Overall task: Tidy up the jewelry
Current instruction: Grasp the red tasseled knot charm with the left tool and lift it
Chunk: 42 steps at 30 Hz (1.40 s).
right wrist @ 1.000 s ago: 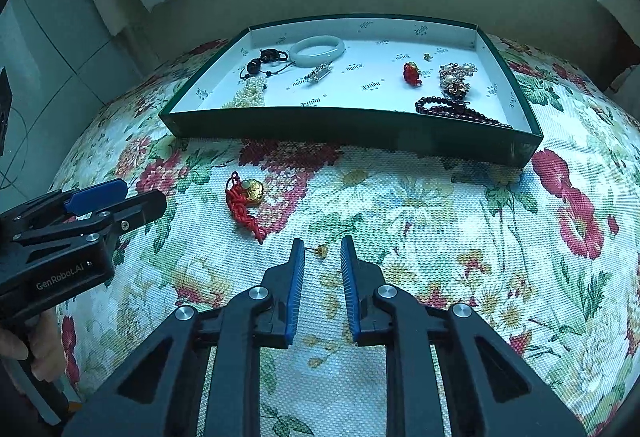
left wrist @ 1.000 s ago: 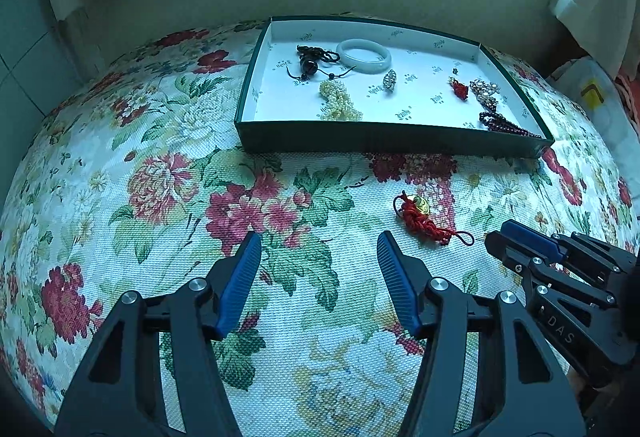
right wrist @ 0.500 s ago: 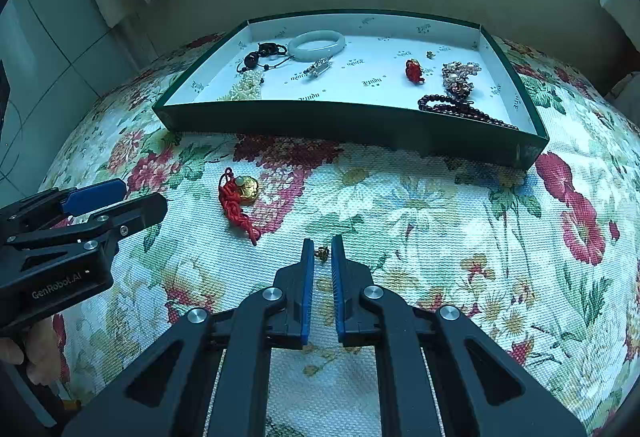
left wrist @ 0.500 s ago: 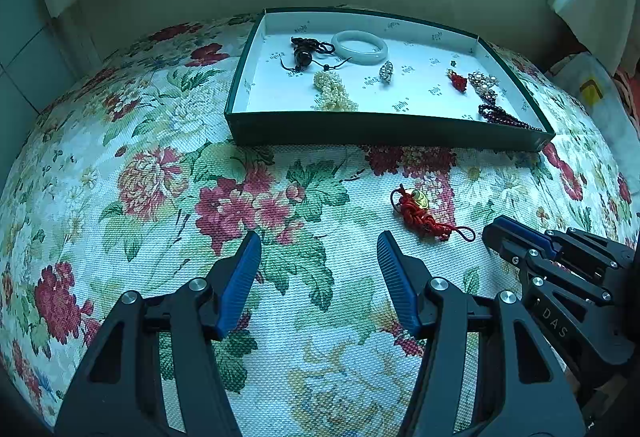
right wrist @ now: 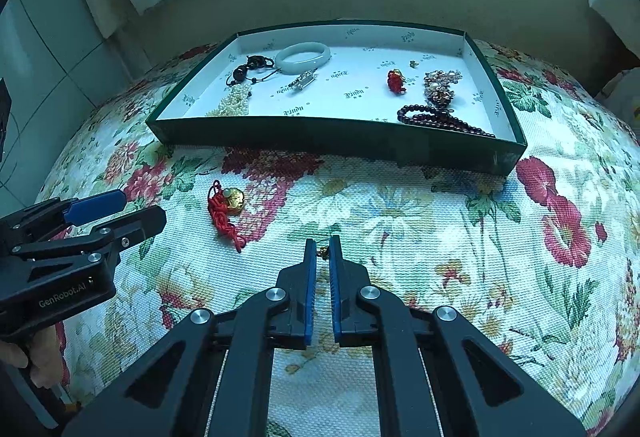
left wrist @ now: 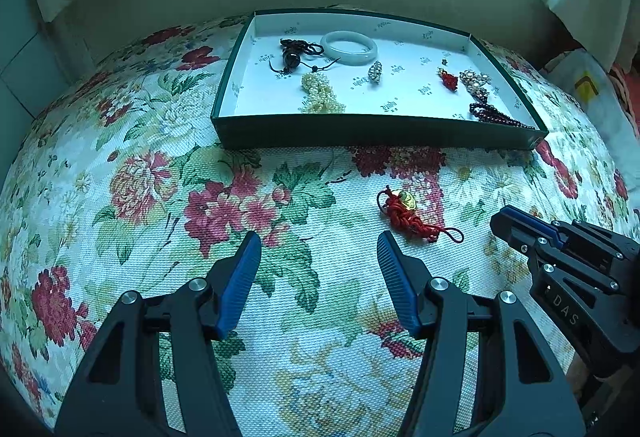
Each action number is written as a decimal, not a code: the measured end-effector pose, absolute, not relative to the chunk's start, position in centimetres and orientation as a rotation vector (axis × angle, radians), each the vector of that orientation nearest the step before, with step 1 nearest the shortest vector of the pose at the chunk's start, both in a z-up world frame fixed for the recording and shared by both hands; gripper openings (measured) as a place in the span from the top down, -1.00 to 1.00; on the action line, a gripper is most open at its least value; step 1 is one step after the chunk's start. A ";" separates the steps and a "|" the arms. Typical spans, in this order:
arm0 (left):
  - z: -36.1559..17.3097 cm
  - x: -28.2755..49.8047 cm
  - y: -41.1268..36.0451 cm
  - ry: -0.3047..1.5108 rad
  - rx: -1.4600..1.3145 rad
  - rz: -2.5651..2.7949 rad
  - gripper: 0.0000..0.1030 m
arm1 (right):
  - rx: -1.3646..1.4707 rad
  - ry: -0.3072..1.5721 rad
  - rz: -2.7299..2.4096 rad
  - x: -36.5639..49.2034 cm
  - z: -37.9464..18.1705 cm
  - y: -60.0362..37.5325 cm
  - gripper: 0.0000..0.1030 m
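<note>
In the left wrist view, the left tool [left wrist: 318,251] hangs half open and empty over the floral-patterned cloth [left wrist: 160,165]; a red knotted cord charm with a gold bead [left wrist: 408,213] lies just ahead, near the dark green shallow cardboard tray [left wrist: 376,133] that holds a pale jade bangle [left wrist: 349,44] and a pearl strand [left wrist: 320,93]. In the right wrist view, the right tool [right wrist: 323,251] is pinched closed on a tiny gold earring [right wrist: 323,252] at its tips, on the cloth in front of the tray.

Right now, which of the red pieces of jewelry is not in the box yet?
The red knotted cord with the gold charm. It lies on the flowered cloth in front of the green box; the small red ornament and dark red beads lie inside.
</note>
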<state>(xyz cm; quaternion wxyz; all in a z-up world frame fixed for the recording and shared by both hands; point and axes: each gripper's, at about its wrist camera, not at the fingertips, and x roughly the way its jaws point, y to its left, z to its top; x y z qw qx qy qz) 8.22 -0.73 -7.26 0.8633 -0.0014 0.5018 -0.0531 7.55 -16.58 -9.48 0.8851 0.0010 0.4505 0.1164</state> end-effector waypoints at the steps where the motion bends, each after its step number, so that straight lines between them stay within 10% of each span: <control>1: -7.2 8.2 -0.9 1.052 -0.005 -0.116 -0.16 | 0.004 0.936 0.238 7.5 -9.5 -16.8 0.88; 12: -7.6 10.6 -4.3 1.062 -0.022 -0.181 -0.16 | 0.053 0.941 0.221 7.7 -9.5 -18.6 0.88; 28: -9.3 10.3 -4.7 1.099 -0.032 -0.258 0.76 | 0.080 0.957 0.224 7.8 -9.9 -18.8 0.88; 42: -7.5 9.6 -3.8 1.053 -0.067 -0.269 0.80 | 0.081 0.953 0.226 7.7 -9.7 -18.8 0.88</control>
